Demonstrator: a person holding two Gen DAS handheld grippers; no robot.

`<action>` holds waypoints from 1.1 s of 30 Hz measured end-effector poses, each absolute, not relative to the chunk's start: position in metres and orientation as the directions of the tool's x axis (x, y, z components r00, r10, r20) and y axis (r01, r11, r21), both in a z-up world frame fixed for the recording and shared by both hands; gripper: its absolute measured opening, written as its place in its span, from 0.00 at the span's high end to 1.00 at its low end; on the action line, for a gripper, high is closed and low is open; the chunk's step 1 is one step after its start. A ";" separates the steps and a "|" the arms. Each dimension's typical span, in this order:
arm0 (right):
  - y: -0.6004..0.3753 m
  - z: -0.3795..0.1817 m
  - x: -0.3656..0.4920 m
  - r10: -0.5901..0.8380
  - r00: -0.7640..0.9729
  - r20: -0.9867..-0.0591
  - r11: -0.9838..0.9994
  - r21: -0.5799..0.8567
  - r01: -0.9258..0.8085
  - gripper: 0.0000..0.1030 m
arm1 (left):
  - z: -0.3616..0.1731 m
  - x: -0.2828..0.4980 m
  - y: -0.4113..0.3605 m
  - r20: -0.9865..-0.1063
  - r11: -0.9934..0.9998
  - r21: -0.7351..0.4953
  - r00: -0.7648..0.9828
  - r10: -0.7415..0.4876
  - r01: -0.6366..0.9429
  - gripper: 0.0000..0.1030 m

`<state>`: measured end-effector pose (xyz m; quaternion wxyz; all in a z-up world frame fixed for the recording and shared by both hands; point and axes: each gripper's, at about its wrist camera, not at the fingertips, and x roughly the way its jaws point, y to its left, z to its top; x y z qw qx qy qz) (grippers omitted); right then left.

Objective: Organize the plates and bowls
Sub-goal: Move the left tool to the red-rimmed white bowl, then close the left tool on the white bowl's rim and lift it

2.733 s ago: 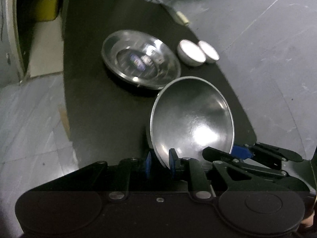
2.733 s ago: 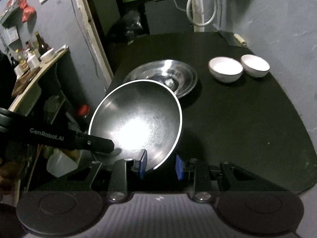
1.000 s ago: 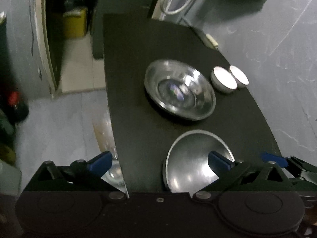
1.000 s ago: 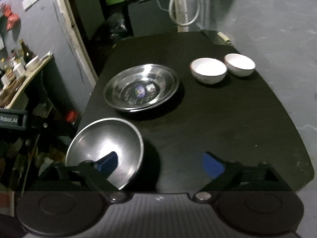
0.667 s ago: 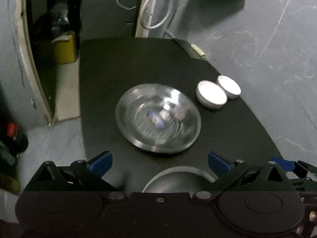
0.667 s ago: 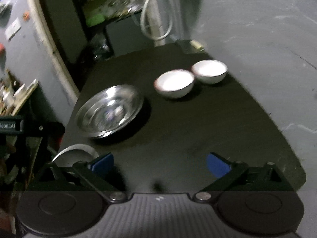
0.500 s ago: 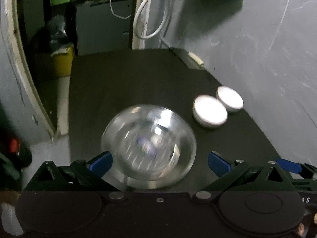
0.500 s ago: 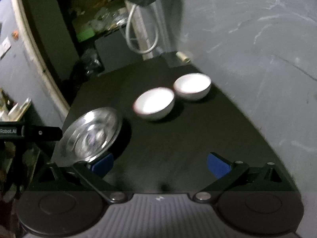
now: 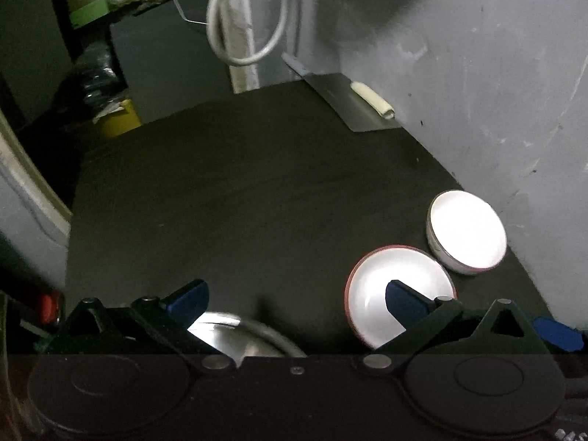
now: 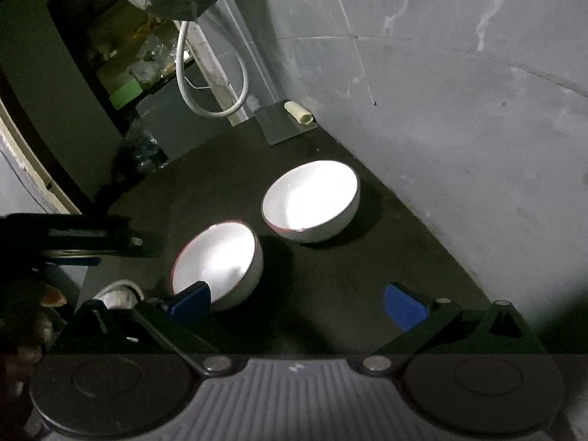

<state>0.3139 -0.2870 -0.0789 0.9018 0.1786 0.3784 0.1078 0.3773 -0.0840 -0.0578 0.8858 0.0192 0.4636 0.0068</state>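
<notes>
Two white bowls with red rims stand side by side on the black table. In the left wrist view the near bowl (image 9: 389, 286) sits just ahead of my right fingertip and the far bowl (image 9: 466, 235) lies beyond it by the wall. My left gripper (image 9: 294, 299) is open and empty, above the rim of a steel plate (image 9: 242, 334). In the right wrist view the near bowl (image 10: 217, 261) is by my left fingertip, the far bowl (image 10: 312, 198) behind it. My right gripper (image 10: 296, 303) is open and empty.
A grey wall (image 10: 459, 128) bounds the table on the right. A metal scraper with a pale handle (image 9: 352, 104) lies at the far corner. A looped white cable (image 9: 246, 29) hangs behind. The left gripper's body (image 10: 73, 239) shows at the left of the right wrist view.
Both grippers let go of the steel bowl, opened wide and moved forward toward the two white bowls. The steel plates slid down to the bottom of the views.
</notes>
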 end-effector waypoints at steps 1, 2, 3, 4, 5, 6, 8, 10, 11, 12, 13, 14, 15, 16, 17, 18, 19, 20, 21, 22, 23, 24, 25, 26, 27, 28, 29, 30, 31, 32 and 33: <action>-0.286 -0.081 0.319 0.338 0.687 -0.643 0.910 0.410 -0.064 0.01 | -0.061 0.382 -0.087 -0.828 0.999 0.051 0.560 0.034 0.015 0.01; -0.285 -0.083 0.319 0.344 0.682 -0.646 0.909 0.410 -0.070 0.03 | -0.064 0.386 -0.088 -0.835 0.998 0.058 0.550 0.037 0.022 0.04; -0.283 -0.084 0.323 0.357 0.671 -0.650 0.907 0.413 -0.083 0.08 | -0.067 0.388 -0.090 -0.843 0.998 0.059 0.537 0.034 0.029 0.07; -0.282 -0.086 0.325 0.373 0.661 -0.651 0.904 0.416 -0.100 0.10 | -0.069 0.392 -0.090 -0.855 0.998 0.046 0.519 0.020 0.038 0.08; -0.281 -0.088 0.329 0.389 0.656 -0.647 0.899 0.421 -0.118 0.13 | -0.072 0.394 -0.090 -0.864 0.999 0.028 0.504 0.002 0.043 0.11; -0.280 -0.087 0.329 0.397 0.654 -0.644 0.896 0.425 -0.126 0.16 | -0.073 0.395 -0.089 -0.870 0.999 0.006 0.493 -0.016 0.042 0.14; -0.279 -0.088 0.333 0.413 0.645 -0.642 0.889 0.437 -0.134 0.22 | -0.077 0.399 -0.089 -0.878 0.999 -0.027 0.476 -0.036 0.026 0.18; -0.277 -0.091 0.337 0.425 0.636 -0.645 0.884 0.447 -0.137 0.27 | -0.080 0.401 -0.088 -0.887 0.999 -0.045 0.460 -0.046 0.013 0.25; -0.276 -0.091 0.338 0.429 0.633 -0.645 0.882 0.450 -0.140 0.31 | -0.081 0.401 -0.088 -0.890 0.998 -0.054 0.452 -0.054 0.012 0.30; -0.275 -0.092 0.340 0.435 0.629 -0.644 0.880 0.453 -0.144 0.33 | -0.081 0.402 -0.088 -0.894 0.998 -0.062 0.444 -0.061 0.013 0.34; -0.274 -0.093 0.342 0.440 0.627 -0.643 0.877 0.457 -0.146 0.34 | -0.082 0.401 -0.089 -0.896 0.997 -0.070 0.438 -0.069 0.015 0.37; -0.273 -0.094 0.345 0.444 0.623 -0.645 0.875 0.460 -0.147 0.36 | -0.083 0.401 -0.089 -0.899 0.996 -0.088 0.428 -0.088 0.020 0.48; -0.271 -0.096 0.347 0.449 0.616 -0.647 0.873 0.464 -0.149 0.39 | -0.085 0.402 -0.088 -0.902 0.994 -0.110 0.418 -0.108 0.020 0.60; -0.271 -0.096 0.346 0.455 0.611 -0.647 0.870 0.468 -0.153 0.40 | -0.086 0.401 -0.088 -0.907 0.992 -0.126 0.403 -0.120 0.013 0.64; -0.269 -0.096 0.346 0.460 0.607 -0.648 0.869 0.470 -0.158 0.43 | -0.088 0.402 -0.087 -0.908 0.989 -0.148 0.396 -0.135 -0.001 0.69; -0.267 -0.095 0.346 0.463 0.603 -0.650 0.869 0.465 -0.166 0.46 | -0.089 0.403 -0.086 -0.908 0.987 -0.163 0.392 -0.145 -0.012 0.73; -0.265 -0.094 0.347 0.467 0.599 -0.650 0.869 0.463 -0.174 0.48 | -0.089 0.403 -0.086 -0.907 0.984 -0.176 0.392 -0.154 -0.021 0.76; -0.263 -0.094 0.348 0.472 0.594 -0.651 0.867 0.464 -0.181 0.51 | -0.090 0.403 -0.087 -0.906 0.982 -0.186 0.391 -0.161 -0.025 0.81; -0.261 -0.094 0.349 0.476 0.589 -0.653 0.866 0.465 -0.184 0.53 | -0.090 0.402 -0.088 -0.907 0.983 -0.183 0.391 -0.158 -0.026 0.81; -0.261 -0.095 0.350 0.483 0.582 -0.654 0.863 0.469 -0.189 0.55 | -0.090 0.402 -0.090 -0.906 0.984 -0.179 0.393 -0.156 -0.023 0.81; -0.260 -0.095 0.350 0.491 0.575 -0.655 0.859 0.475 -0.192 0.57 | -0.090 0.400 -0.091 -0.906 0.984 -0.178 0.394 -0.156 -0.020 0.82; -0.260 -0.096 0.350 0.498 0.569 -0.654 0.855 0.481 -0.195 0.60 | -0.090 0.399 -0.091 -0.905 0.983 -0.183 0.394 -0.161 -0.020 0.83; -0.260 -0.096 0.350 0.504 0.566 -0.653 0.851 0.486 -0.197 0.61 | -0.090 0.398 -0.091 -0.904 0.982 -0.187 0.394 -0.163 -0.023 0.83; -0.259 -0.096 0.349 0.507 0.565 -0.651 0.850 0.489 -0.198 0.63 | -0.091 0.399 -0.091 -0.904 0.981 -0.190 0.393 -0.165 -0.025 0.84; -0.259 -0.096 0.349 0.507 0.564 -0.652 0.849 0.490 -0.197 0.63 | -0.091 0.399 -0.091 -0.905 0.981 -0.191 0.393 -0.166 -0.026 0.84; -0.260 -0.096 0.349 0.505 0.565 -0.652 0.850 0.489 -0.196 0.64 | -0.090 0.396 -0.090 -0.904 0.981 -0.192 0.394 -0.166 -0.026 0.85; -0.260 -0.096 0.348 0.505 0.567 -0.651 0.850 0.488 -0.196 0.65 | -0.089 0.395 -0.090 -0.904 0.981 -0.192 0.393 -0.166 -0.026 0.85; -0.261 -0.096 0.347 0.505 0.567 -0.651 0.850 0.490 -0.194 0.67 | -0.089 0.393 -0.089 -0.904 0.981 -0.193 0.393 -0.168 -0.026 0.85; -0.262 -0.096 0.347 0.507 0.567 -0.649 0.848 0.493 -0.195 0.68 | -0.090 0.393 -0.090 -0.903 0.980 -0.195 0.394 -0.170 -0.025 0.85; -0.263 -0.096 0.345 0.510 0.569 -0.646 0.846 0.496 -0.195 0.69 | -0.089 0.391 -0.089 -0.902 0.980 -0.200 0.396 -0.174 -0.024 0.85; -0.264 -0.096 0.344 0.513 0.572 -0.641 0.843 0.500 -0.196 0.69 | -0.090 0.390 -0.089 -0.901 0.978 -0.205 0.396 -0.179 -0.024 0.85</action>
